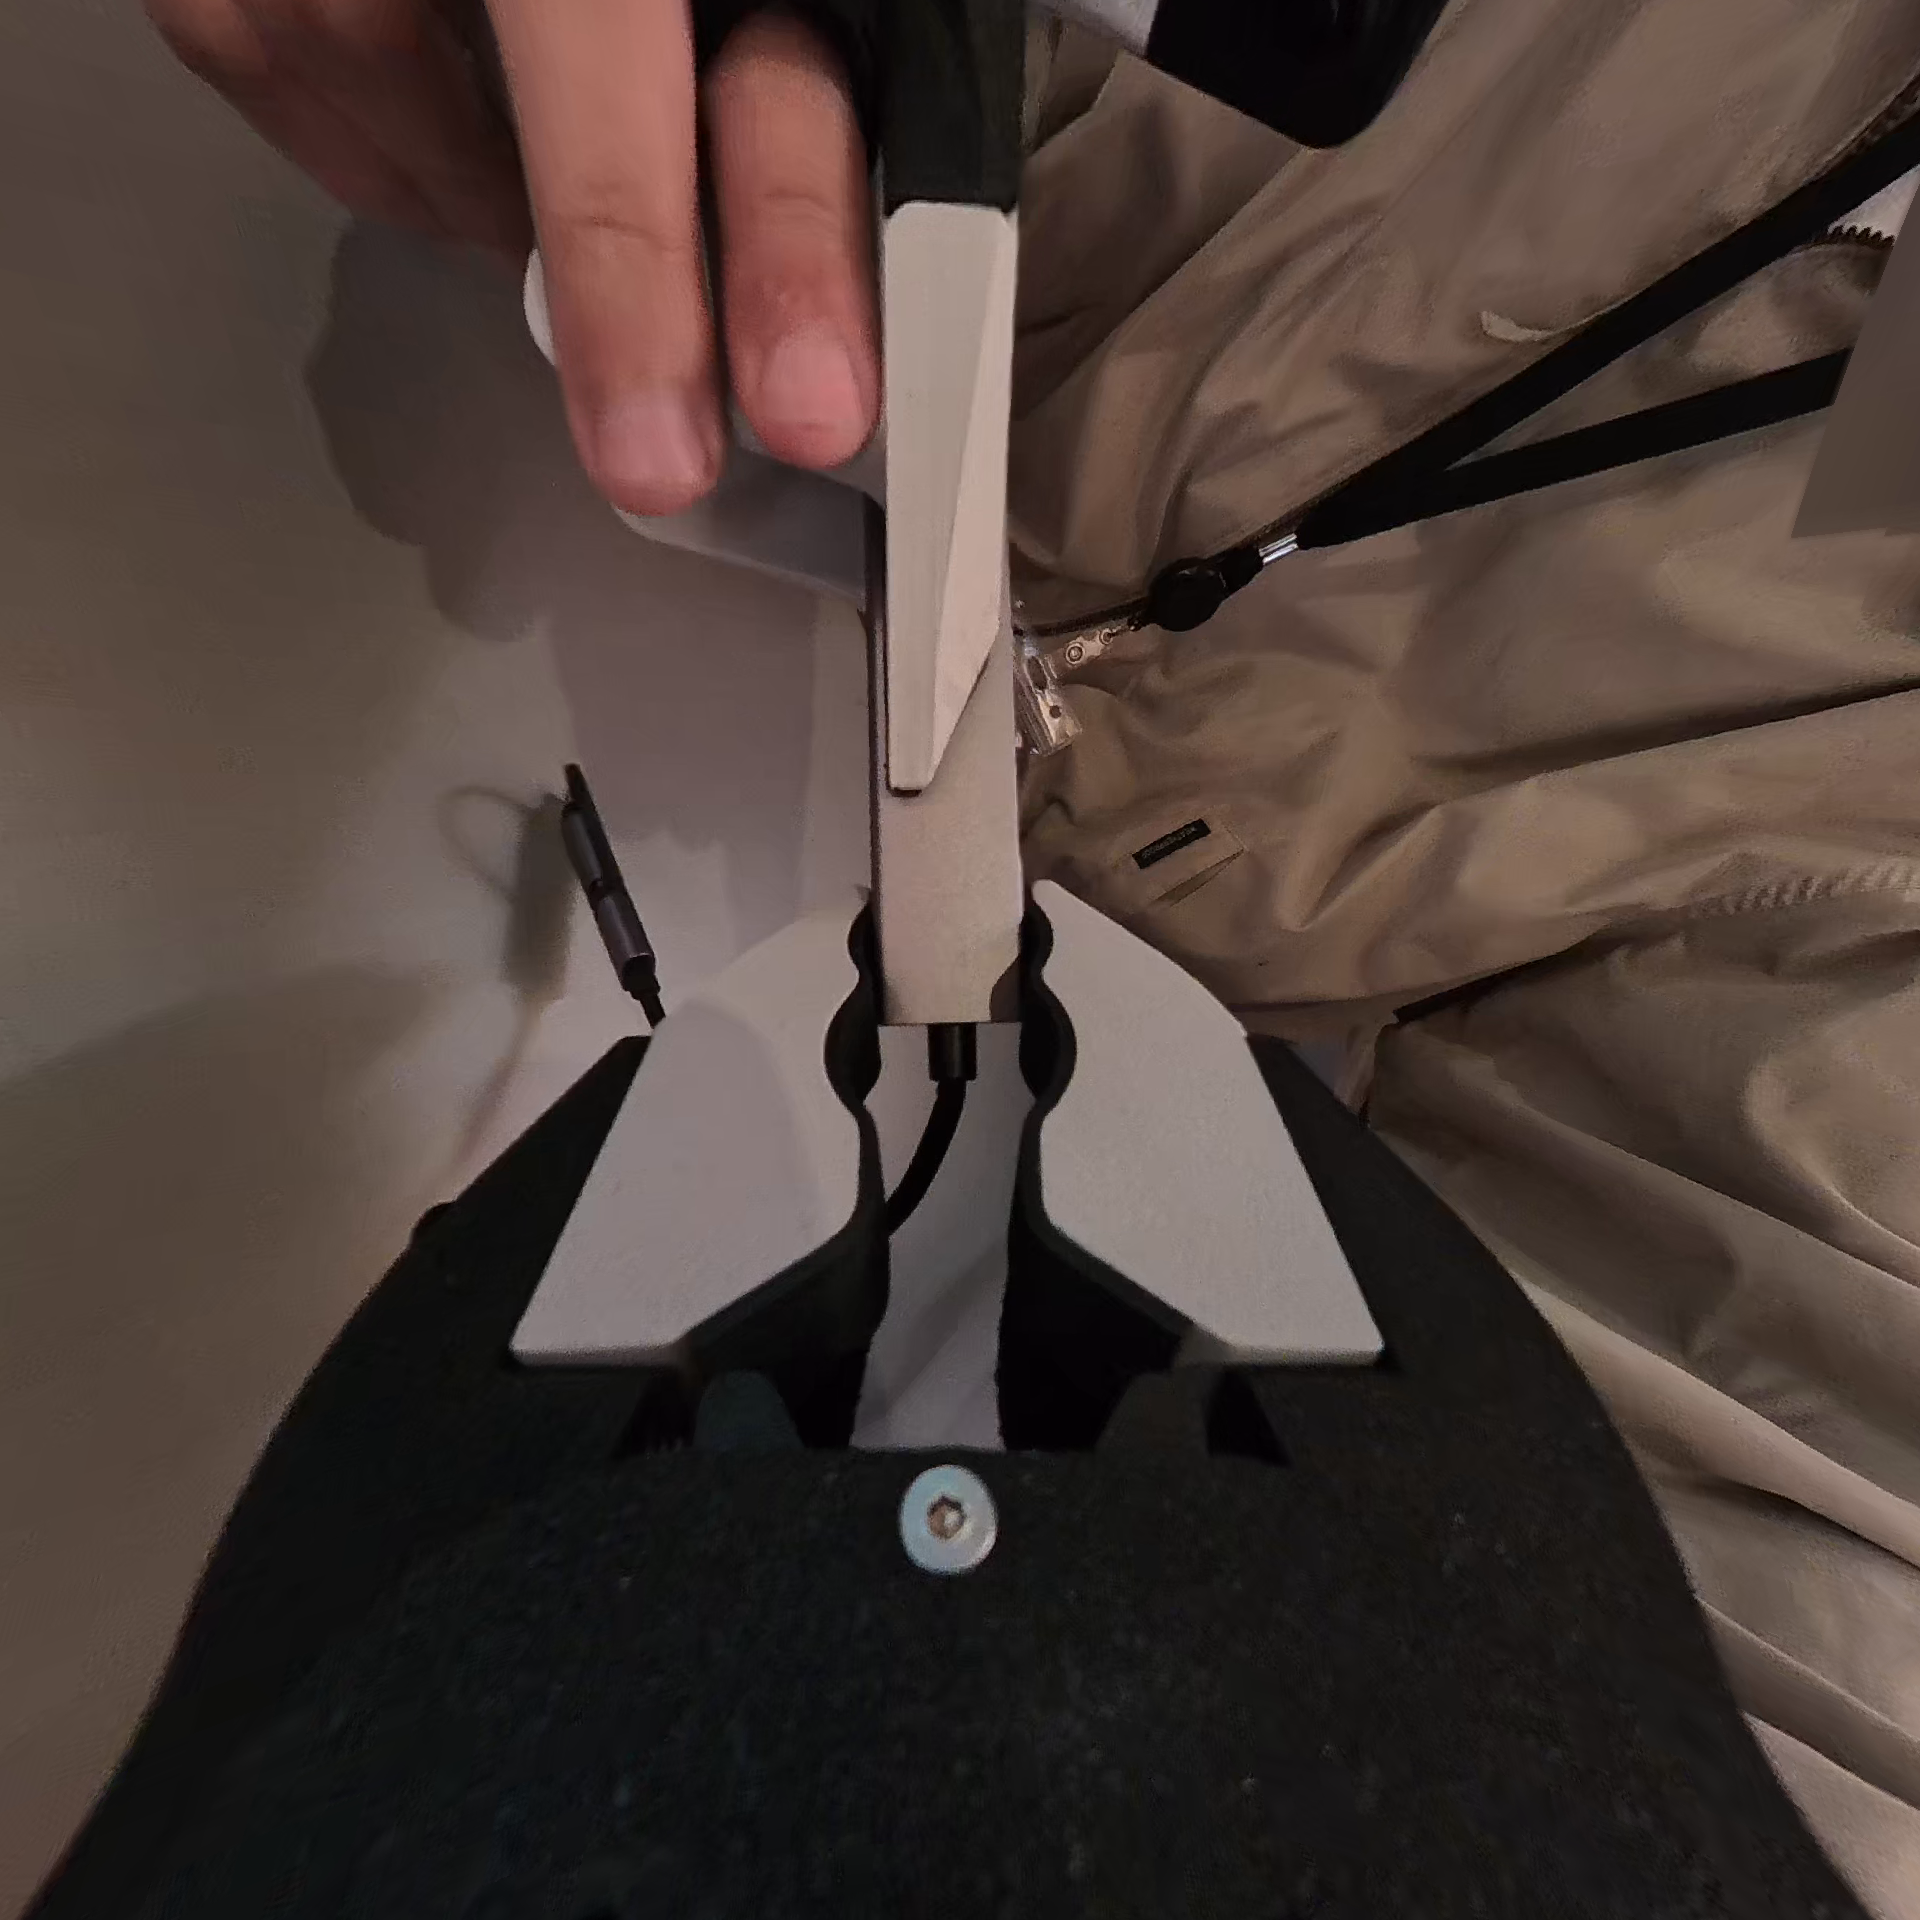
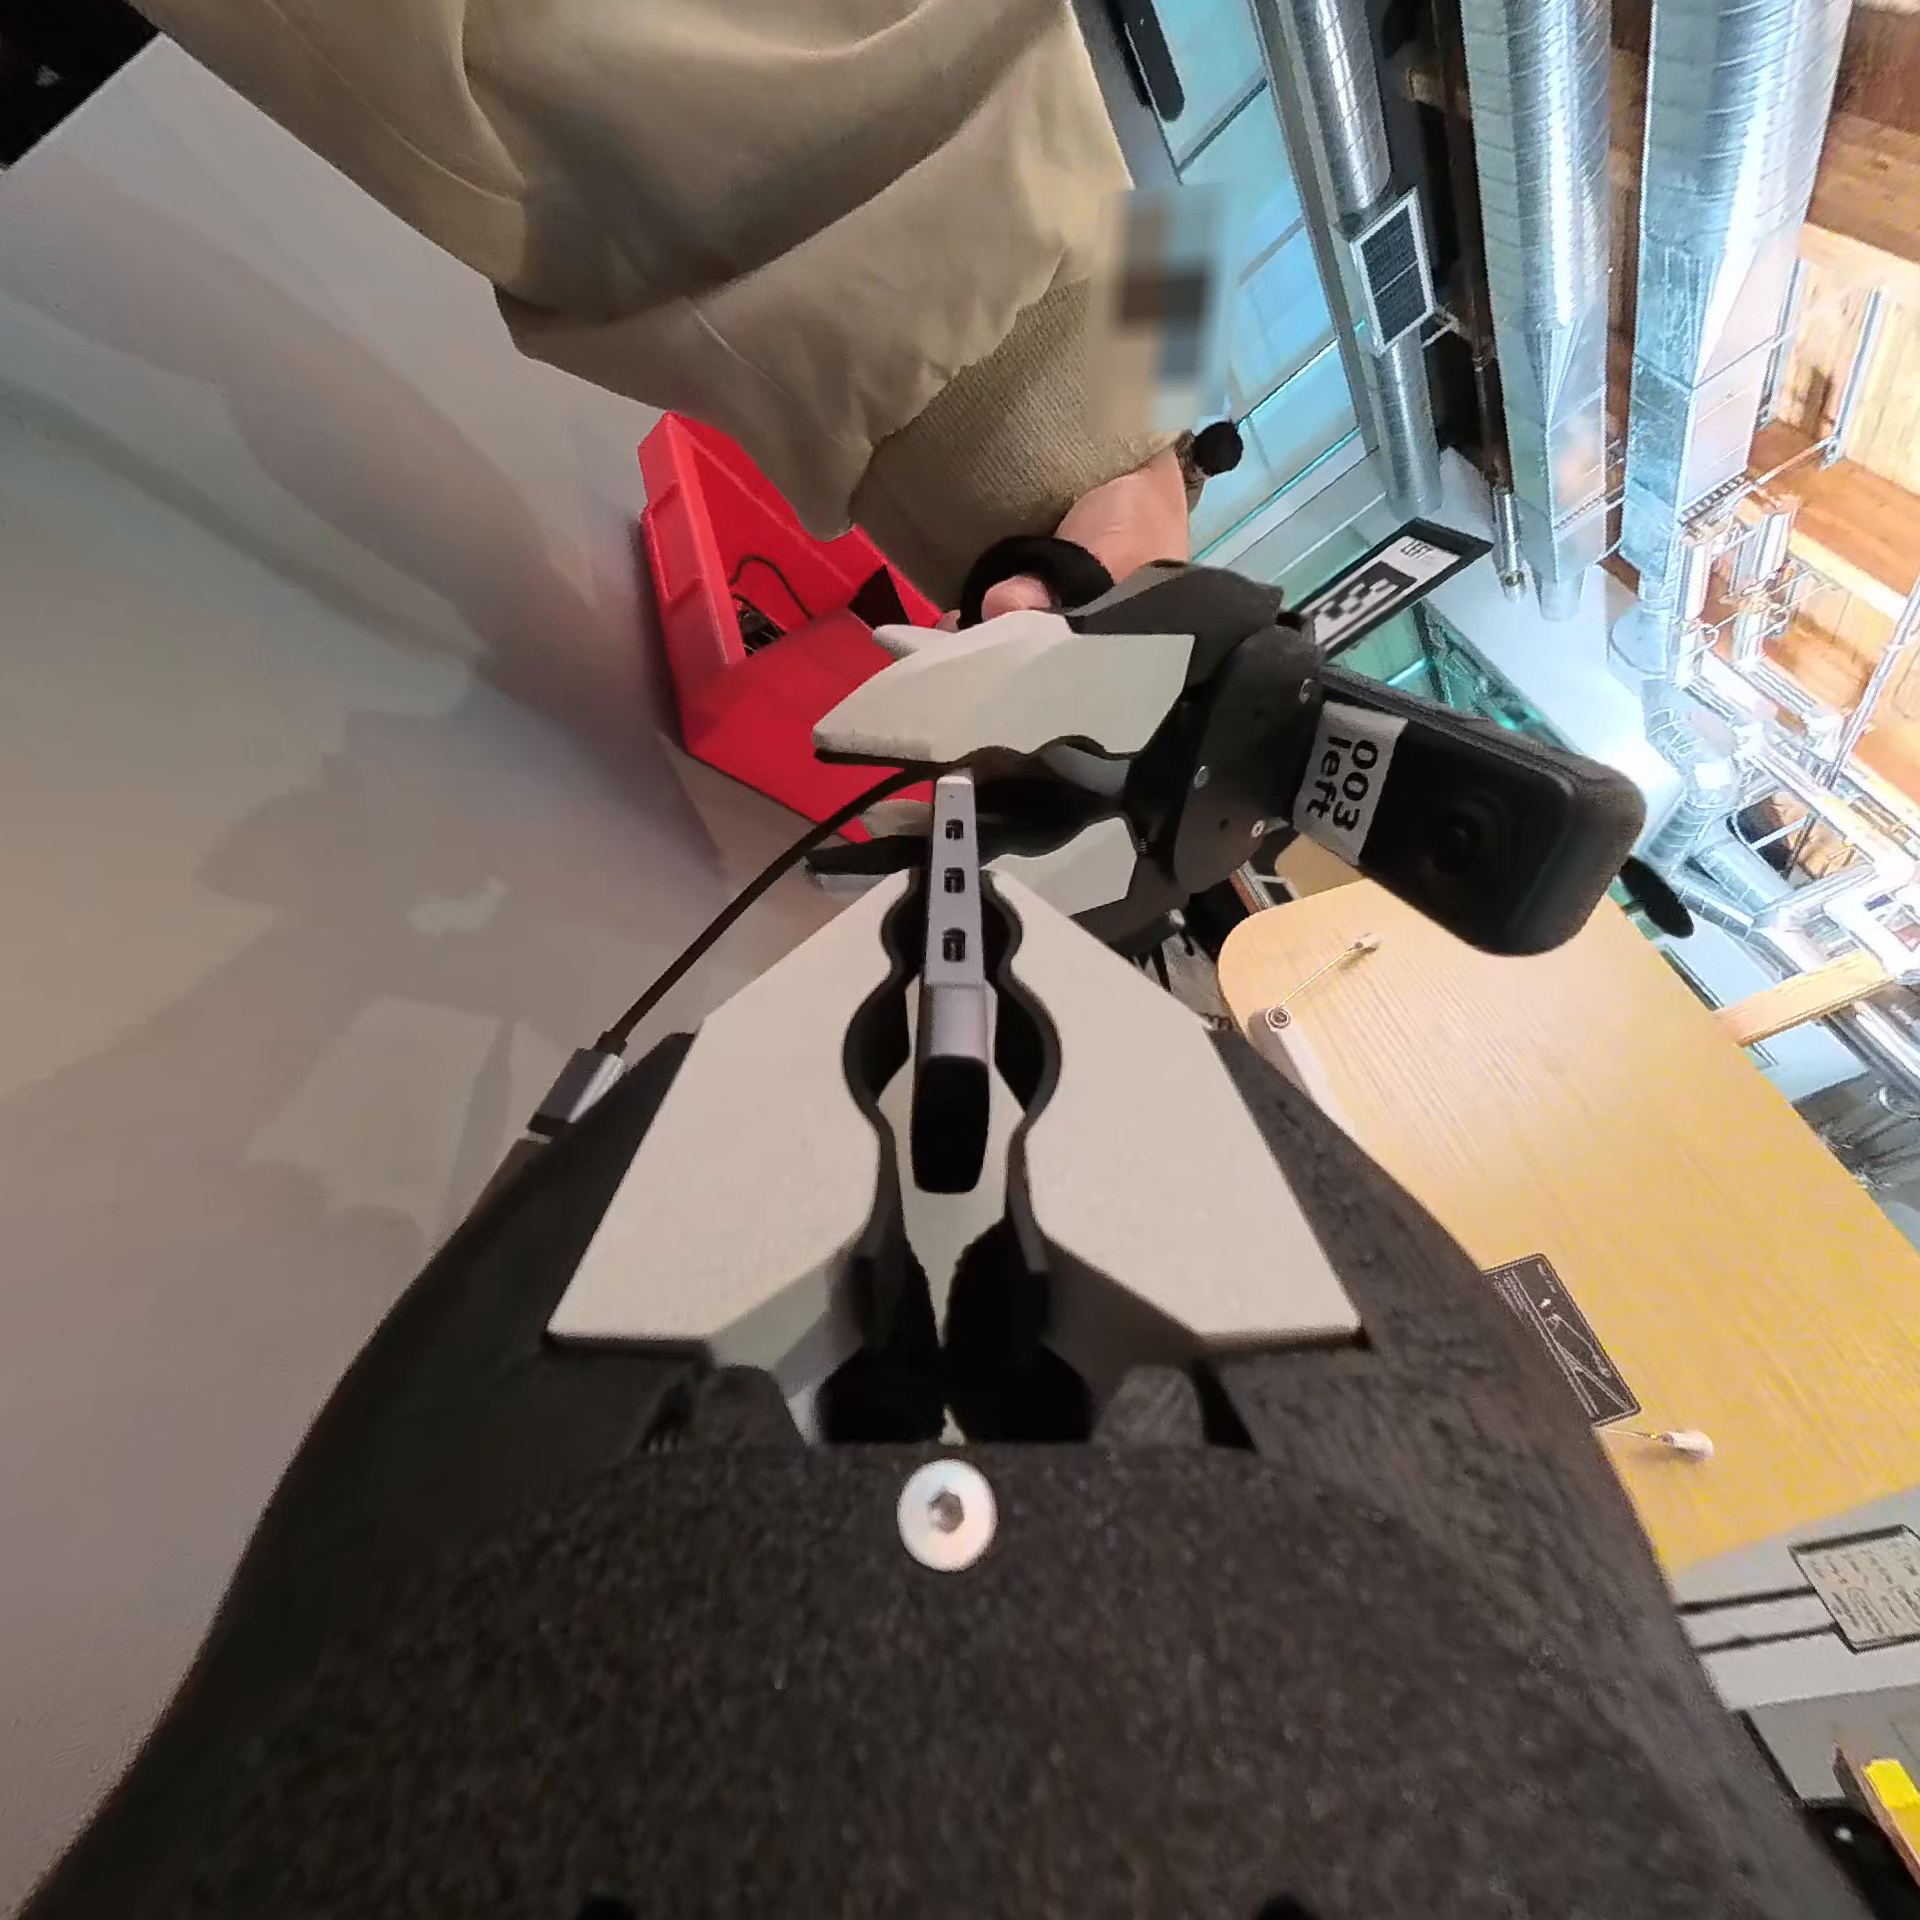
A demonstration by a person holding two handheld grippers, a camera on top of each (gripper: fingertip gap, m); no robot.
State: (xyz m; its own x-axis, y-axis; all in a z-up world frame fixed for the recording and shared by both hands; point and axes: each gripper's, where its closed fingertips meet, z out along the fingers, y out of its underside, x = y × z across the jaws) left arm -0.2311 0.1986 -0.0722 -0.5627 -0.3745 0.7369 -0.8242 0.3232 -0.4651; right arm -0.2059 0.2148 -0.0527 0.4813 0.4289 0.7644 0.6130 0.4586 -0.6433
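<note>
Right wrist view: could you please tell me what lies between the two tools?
A grey USB hub bridges them in the right wrist view, held by the right tool and left tool.

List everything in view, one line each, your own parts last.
USB hub: one, grey, clamped between both grippers.
Cable: one, black, running from the hub's far end to a grey plug above the white table.
Bin: one, red, on the white table beyond the left gripper.
White table: one, at left.
Wooden table: one, light brown, at right.
Jacket: one, beige, worn.
Lanyard: one, black, over the jacket.
Left gripper: shut on the hub.
Right gripper: shut on the hub.
</note>
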